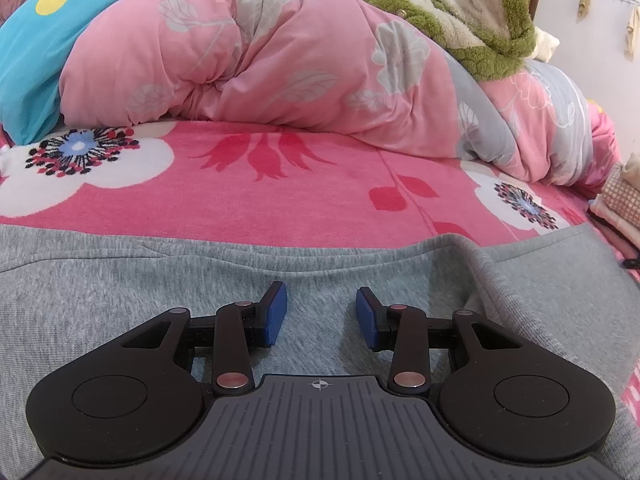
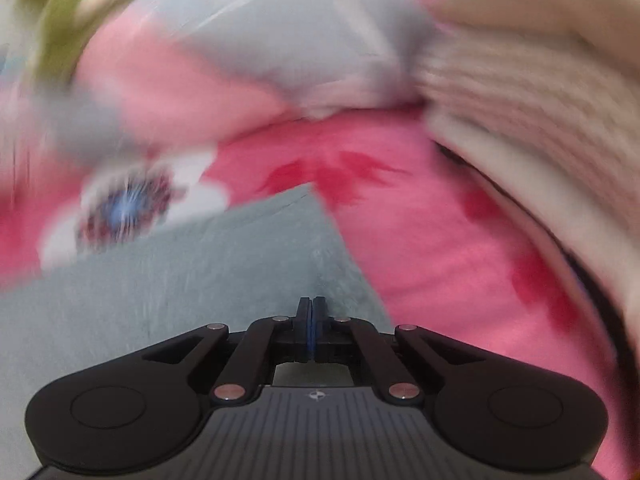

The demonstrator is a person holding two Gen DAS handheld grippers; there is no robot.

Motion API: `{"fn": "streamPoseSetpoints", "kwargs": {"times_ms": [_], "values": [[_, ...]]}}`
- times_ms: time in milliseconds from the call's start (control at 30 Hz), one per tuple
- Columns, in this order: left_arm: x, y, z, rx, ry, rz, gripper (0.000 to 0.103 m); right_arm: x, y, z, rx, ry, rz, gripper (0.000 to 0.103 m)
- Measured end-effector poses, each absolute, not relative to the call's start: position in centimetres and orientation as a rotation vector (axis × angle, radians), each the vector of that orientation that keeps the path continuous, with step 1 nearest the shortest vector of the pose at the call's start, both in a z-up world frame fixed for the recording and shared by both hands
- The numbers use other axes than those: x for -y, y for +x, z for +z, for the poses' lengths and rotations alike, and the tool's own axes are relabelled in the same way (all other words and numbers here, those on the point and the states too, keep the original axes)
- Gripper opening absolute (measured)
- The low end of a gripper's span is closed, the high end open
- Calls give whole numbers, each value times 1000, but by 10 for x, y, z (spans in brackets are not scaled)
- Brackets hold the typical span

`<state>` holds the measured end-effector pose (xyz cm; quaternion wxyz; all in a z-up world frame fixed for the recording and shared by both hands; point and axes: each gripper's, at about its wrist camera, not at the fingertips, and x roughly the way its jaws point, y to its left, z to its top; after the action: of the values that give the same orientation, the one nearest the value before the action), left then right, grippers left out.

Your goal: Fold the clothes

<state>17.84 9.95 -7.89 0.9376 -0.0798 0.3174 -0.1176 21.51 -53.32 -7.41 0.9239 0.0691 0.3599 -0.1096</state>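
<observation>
Grey knit garment [image 1: 120, 280]: flat on pink floral bed [image 1: 280, 200], one diagonal ridge | left gripper [image 1: 322, 314]: fingers apart, empty | right gripper [image 2: 311, 320]: fingers together, nothing visibly clamped

The garment [image 1: 160, 280] lies flat on the bed [image 1: 280, 200], at its near edge. Behind the garment, a quilt [image 1: 280, 60] is heaped across the bed, with a fleece [image 1: 480, 28] on top of the quilt toward the right. Right of the garment sits a folded stack [image 2: 520, 100] (blurred in the right wrist view). Both claws, left [image 1: 322, 316] and right [image 2: 311, 322], are over the garment.
</observation>
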Motion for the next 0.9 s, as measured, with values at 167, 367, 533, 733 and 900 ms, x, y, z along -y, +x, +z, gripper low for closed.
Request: {"fn": "streamPoseSetpoints", "kwargs": {"times_ms": [167, 367, 533, 733, 900], "values": [[-100, 178, -79, -648, -168, -241, 38, 526, 186, -50, -729, 87, -239, 0], [-100, 178, -79, -649, -166, -240, 38, 436, 145, -49, -754, -64, 203, 0], [-101, 178, -79, -648, -175, -242, 38, 498, 128, -63, -752, 23, -73, 0], [-102, 177, -79, -646, -186, -243, 38, 552, 90, -46, -721, 282, -345, 12], [-102, 177, -79, -647, -187, -243, 38, 561, 69, -55, -677, 640, -364, 42]]}}
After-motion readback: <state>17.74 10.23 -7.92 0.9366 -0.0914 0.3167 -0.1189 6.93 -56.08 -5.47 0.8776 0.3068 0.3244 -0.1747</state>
